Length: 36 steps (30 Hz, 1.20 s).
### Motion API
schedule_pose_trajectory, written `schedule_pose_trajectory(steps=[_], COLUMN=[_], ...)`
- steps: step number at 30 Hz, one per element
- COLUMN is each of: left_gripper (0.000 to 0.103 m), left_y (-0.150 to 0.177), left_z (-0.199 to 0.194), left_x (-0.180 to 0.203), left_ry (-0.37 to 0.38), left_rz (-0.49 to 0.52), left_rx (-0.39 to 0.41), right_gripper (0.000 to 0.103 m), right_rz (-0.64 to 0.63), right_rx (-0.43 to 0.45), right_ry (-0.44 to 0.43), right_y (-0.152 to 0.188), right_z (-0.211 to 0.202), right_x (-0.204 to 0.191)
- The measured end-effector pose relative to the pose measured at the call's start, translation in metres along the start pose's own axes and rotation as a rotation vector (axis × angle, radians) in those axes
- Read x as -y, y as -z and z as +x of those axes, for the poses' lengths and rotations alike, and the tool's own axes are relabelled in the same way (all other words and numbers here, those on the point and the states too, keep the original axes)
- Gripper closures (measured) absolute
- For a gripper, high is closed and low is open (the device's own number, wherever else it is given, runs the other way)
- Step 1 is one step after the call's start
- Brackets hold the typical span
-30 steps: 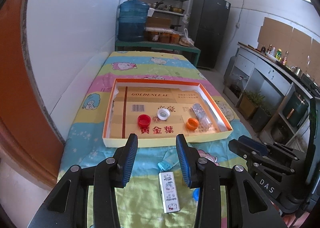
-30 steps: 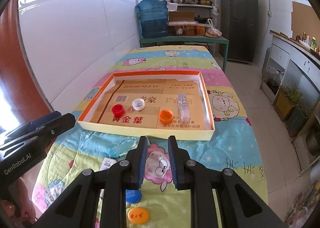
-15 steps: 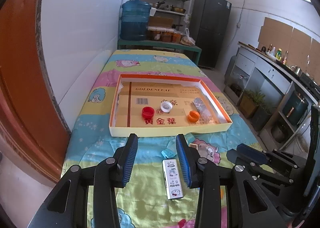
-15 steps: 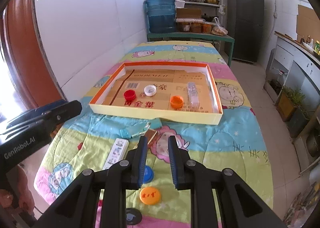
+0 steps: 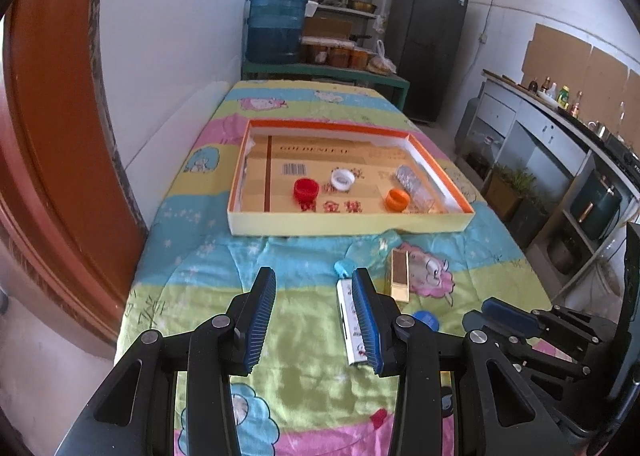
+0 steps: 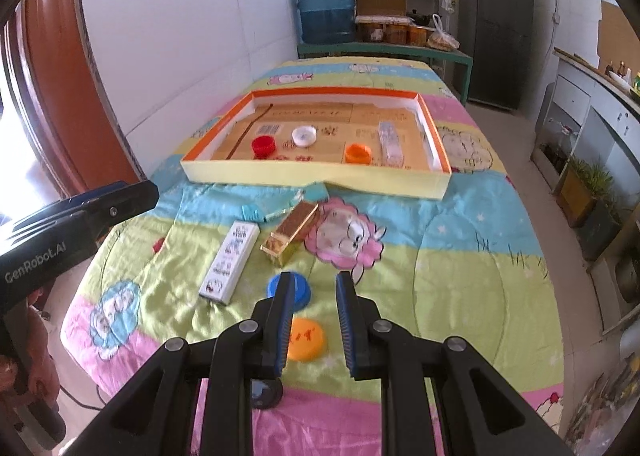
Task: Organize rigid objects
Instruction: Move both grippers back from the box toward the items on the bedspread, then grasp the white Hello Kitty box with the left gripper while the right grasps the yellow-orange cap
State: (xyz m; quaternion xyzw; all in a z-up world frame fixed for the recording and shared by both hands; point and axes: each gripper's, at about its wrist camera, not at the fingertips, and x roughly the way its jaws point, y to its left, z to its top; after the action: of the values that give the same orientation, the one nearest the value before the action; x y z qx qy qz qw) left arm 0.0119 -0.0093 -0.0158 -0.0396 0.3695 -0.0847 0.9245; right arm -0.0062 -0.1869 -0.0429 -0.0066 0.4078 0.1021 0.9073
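Note:
A shallow orange-rimmed tray (image 5: 348,222) (image 6: 312,176) holds a red cap (image 6: 263,145), a white cap (image 6: 304,135), an orange cap (image 6: 358,153) and a clear plastic box (image 6: 391,144). Nearer on the quilt lie a long white box (image 6: 230,262), a gold box (image 6: 290,232), a blue cap (image 6: 298,290), an orange lid (image 6: 308,338) and a dark cap (image 6: 264,392). My left gripper (image 5: 314,276) is open and empty, its right finger over the white box (image 5: 347,320). My right gripper (image 6: 315,278) has its jaws drawn close, empty, hovering by the blue cap.
A cartoon-print quilt (image 6: 460,256) covers the table. A white wall runs along the left, with a red-brown door frame (image 5: 48,136). A water jug (image 5: 276,28), shelves and a dark fridge (image 5: 432,44) stand beyond the far end. A small light-blue piece (image 6: 252,211) lies before the tray.
Both grippers have drawn back from the tray and sunk a little. The gold box, blue cap, orange lid and dark cap have come into view. Jaw openings look unchanged.

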Motion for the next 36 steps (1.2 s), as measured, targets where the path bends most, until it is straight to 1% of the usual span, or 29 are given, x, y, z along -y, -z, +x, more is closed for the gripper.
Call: schedule_pose_trajectory(steps=[4, 9, 10, 11, 13, 14, 21, 27, 29, 30, 36], left_gripper=[0.062, 0.062, 0.062, 0.062, 0.062, 0.062, 0.062, 0.062, 0.062, 0.062, 0.062], left_y=[0.008, 0.017, 0.018, 0.020, 0.022, 0.023, 0.025, 0.027, 0.029, 0.030, 0.034], left_z=[0.002, 0.007, 0.008, 0.009, 0.011, 0.012, 0.020, 0.035, 0.042, 0.045, 0.062], left_x=[0.000, 0.003, 0.003, 0.004, 0.004, 0.004, 0.002, 0.011, 0.017, 0.019, 0.031], left_ry=[0.007, 0.016, 0.019, 0.020, 0.025, 0.026, 0.033, 0.047, 0.052, 0.054, 0.044], left_rz=[0.004, 0.012, 0.014, 0.016, 0.018, 0.018, 0.008, 0.034, 0.050, 0.056, 0.082], left_rx=[-0.009, -0.023, -0.027, -0.030, -0.034, -0.036, -0.052, -0.083, -0.099, -0.106, -0.133], right_gripper=[0.082, 0.082, 0.081, 0.078, 0.064, 0.062, 0.062, 0.062, 0.068, 0.072, 0.072], right_rz=[-0.014, -0.028, -0.030, -0.033, -0.036, -0.040, -0.027, -0.013, -0.012, -0.014, -0.008], right_rx=[-0.010, -0.056, -0.062, -0.071, -0.073, -0.073, -0.084, -0.099, -0.097, -0.097, -0.097], right_ry=[-0.016, -0.035, -0.037, -0.041, -0.037, -0.031, -0.021, -0.020, -0.016, -0.010, -0.021], right_y=[0.011, 0.024, 0.026, 0.027, 0.029, 0.029, 0.028, 0.030, 0.031, 0.031, 0.030], right_z=[0.001, 0.010, 0.011, 0.014, 0.016, 0.017, 0.023, 0.029, 0.029, 0.029, 0.029], right_x=[-0.002, -0.009, -0.009, -0.011, -0.012, -0.012, -0.009, -0.006, -0.005, -0.005, -0.002])
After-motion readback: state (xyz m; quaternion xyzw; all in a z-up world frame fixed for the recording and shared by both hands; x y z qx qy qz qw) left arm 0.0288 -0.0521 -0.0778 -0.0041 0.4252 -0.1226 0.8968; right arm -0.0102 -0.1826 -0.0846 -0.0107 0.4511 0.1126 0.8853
